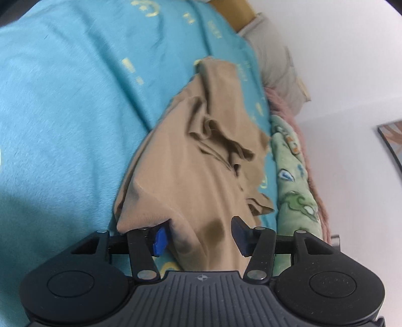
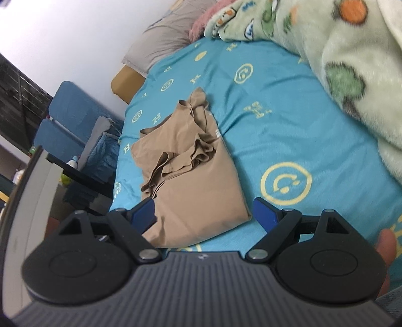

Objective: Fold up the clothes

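Note:
A tan garment (image 1: pixel 191 161) lies crumpled on the teal bed sheet (image 1: pixel 62 100), with bunched folds near its middle. My left gripper (image 1: pixel 198 235) is open, its blue pads on either side of the garment's near edge; cloth drapes over the left fingertip (image 1: pixel 159 239). In the right wrist view the same tan garment (image 2: pixel 193 186) lies on the sheet (image 2: pixel 289 130). My right gripper (image 2: pixel 203 213) is open and straddles the garment's near corner, not gripping it.
A green patterned fleece blanket (image 2: pixel 326 50) lies along the bed's edge, also in the left wrist view (image 1: pixel 294 181). A grey pillow (image 2: pixel 163 42) and pink fluffy item (image 2: pixel 201 22) lie at the head. Blue chairs (image 2: pixel 70 118) stand beside the bed.

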`<state>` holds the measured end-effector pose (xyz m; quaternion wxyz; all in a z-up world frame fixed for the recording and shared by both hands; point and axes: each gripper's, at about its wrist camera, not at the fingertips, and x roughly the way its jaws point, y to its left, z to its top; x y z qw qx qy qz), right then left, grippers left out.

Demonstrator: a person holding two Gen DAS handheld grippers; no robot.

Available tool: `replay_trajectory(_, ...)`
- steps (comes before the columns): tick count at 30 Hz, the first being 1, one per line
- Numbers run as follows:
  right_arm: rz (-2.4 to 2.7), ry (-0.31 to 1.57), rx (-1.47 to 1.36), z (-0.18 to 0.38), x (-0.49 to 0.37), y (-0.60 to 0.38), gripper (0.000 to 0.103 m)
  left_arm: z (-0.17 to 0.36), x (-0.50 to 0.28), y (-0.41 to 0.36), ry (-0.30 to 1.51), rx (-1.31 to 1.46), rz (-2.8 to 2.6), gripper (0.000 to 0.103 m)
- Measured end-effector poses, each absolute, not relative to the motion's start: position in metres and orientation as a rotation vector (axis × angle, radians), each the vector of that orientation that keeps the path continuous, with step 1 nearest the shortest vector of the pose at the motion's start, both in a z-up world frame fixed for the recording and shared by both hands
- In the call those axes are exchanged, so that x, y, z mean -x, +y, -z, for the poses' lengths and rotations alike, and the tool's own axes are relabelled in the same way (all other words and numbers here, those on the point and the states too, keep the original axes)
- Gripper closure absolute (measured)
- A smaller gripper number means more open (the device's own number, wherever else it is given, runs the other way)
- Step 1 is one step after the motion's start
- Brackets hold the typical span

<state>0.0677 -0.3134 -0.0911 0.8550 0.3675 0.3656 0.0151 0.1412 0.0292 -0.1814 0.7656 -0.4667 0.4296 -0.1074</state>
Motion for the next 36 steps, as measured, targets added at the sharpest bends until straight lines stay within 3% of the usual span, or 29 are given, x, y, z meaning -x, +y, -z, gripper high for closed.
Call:
replay_trajectory(2, -0.059, 0.779, -0.820, 0.096, -0.070, -0.312, 0.016, 0.183, -0.141, 0.033, 0.923, 1.047, 0.231, 0.056)
replay_trajectory(4, -0.086, 0.789, -0.868, 0.101, -0.072, -0.310, 0.014, 0.180, -0.140, 0.033, 0.909, 1.021, 0.231, 0.082)
replay_trajectory(5, -0.099, 0.794, -0.891, 0.103, -0.073, -0.309, 0.014, 0.177, -0.139, 0.032, 0.897, 1.002, 0.245, 0.089)
replay_trajectory(9, -0.155, 0.853, -1.037, 0.124, -0.084, -0.297, 0.015, 0.159, -0.132, 0.030, 0.795, 0.968, 0.295, 0.096)
replay_trajectory(20, -0.142, 0.925, -1.526, 0.217, -0.115, -0.249, 0.015, 0.147, -0.119, 0.045, 0.688, 1.075, 0.334, 0.098)
replay_trajectory(23, -0.029, 0.813, -1.510, 0.215, -0.110, -0.263, 0.025, 0.151, -0.119, 0.047, 0.702, 1.089, 0.323, 0.098)
replay_trajectory(26, 0.078, 0.705, -1.487, 0.209, -0.103, -0.278, 0.025, 0.157, -0.121, 0.050, 0.719, 1.100, 0.291, 0.097)
replay_trajectory(28, 0.125, 0.672, -1.495, 0.210, -0.099, -0.285, 0.037, 0.167, -0.127, 0.053, 0.772, 1.114, 0.242, 0.089)
replay_trajectory(31, 0.194, 0.623, -1.504, 0.211, -0.093, -0.294, 0.038, 0.187, -0.134, 0.055, 0.875, 1.189, 0.208, 0.081)
replay_trajectory(36, 0.157, 0.684, -1.480, 0.207, -0.084, -0.282, 0.041, 0.191, -0.132, 0.060, 0.882, 1.231, 0.184, 0.067)
